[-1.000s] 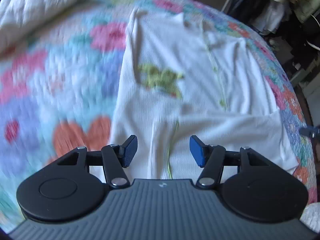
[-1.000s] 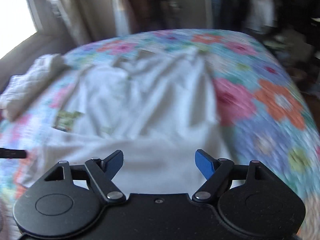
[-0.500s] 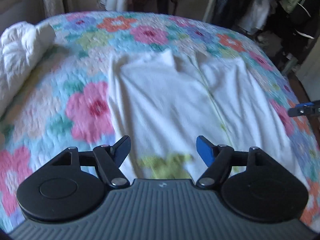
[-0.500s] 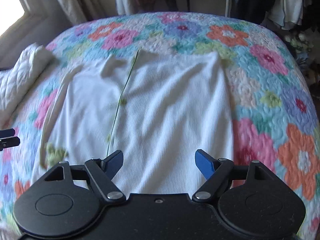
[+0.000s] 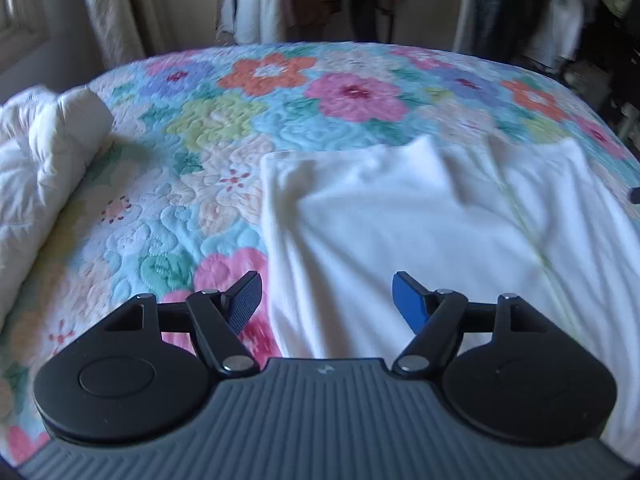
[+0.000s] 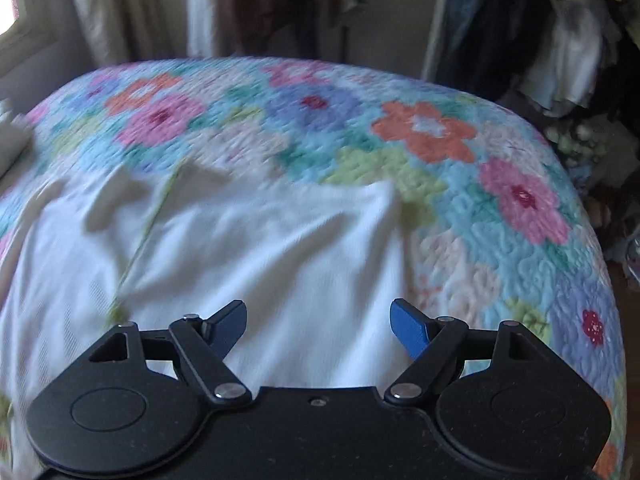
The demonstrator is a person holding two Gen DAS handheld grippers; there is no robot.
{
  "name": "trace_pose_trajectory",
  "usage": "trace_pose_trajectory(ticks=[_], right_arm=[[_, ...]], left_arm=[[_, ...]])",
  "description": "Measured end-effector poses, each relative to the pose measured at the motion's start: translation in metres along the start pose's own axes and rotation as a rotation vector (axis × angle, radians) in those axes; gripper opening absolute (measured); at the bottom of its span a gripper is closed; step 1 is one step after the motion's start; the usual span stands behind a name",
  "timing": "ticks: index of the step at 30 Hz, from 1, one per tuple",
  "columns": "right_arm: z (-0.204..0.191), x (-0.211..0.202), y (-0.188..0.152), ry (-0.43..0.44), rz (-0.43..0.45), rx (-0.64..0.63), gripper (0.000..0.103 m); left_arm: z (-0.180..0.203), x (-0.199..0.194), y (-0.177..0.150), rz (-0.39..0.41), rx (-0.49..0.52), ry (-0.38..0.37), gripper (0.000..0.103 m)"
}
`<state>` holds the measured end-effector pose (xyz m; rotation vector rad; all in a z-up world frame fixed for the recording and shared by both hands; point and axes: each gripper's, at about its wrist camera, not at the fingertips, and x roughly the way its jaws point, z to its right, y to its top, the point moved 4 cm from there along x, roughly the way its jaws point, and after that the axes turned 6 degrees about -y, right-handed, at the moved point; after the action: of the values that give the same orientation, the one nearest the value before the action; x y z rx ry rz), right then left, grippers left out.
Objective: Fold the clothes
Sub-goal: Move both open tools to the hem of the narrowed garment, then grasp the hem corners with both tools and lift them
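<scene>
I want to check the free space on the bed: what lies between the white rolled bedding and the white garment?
Only bare floral quilt lies between the rolled bedding and the garment, as the left wrist view shows.

Soft daylight enters from a window (image 6: 12, 20) at the far left, leaving the far wall dim. Both fisheye views bend strongly at the edges. The right wrist view is motion-blurred; the white garment (image 5: 420, 232) glares slightly, its folds smeared.
</scene>
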<state>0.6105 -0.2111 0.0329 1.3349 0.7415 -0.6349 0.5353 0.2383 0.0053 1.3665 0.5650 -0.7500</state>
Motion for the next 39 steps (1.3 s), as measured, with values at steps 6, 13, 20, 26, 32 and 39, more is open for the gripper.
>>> trace_pose_trajectory(ticks=[6, 13, 20, 26, 32, 39], right_arm=[[0.046, 0.054, 0.017, -0.010, -0.001, 0.163, 0.083], [0.061, 0.106, 0.039, 0.060, -0.027, 0.187, 0.083], [0.034, 0.141, 0.049, 0.044, -0.074, 0.072, 0.084], [0.018, 0.129, 0.047, 0.047, -0.003, 0.082, 0.007], [0.025, 0.076, 0.038, 0.093, 0.069, 0.176, 0.006], [0.021, -0.003, 0.000, 0.271, 0.041, 0.261, 0.006]], left_arm=[[-0.030, 0.055, 0.018, -0.008, -0.081, -0.005, 0.072], [-0.008, 0.094, 0.050, -0.053, 0.090, -0.011, 0.072], [-0.004, 0.138, 0.055, -0.169, 0.082, -0.002, 0.070], [0.024, 0.121, 0.048, -0.095, 0.189, 0.022, 0.007], [0.039, 0.066, 0.041, -0.012, 0.160, -0.020, 0.006], [0.055, -0.035, 0.019, 0.075, 0.040, -0.131, 0.006]])
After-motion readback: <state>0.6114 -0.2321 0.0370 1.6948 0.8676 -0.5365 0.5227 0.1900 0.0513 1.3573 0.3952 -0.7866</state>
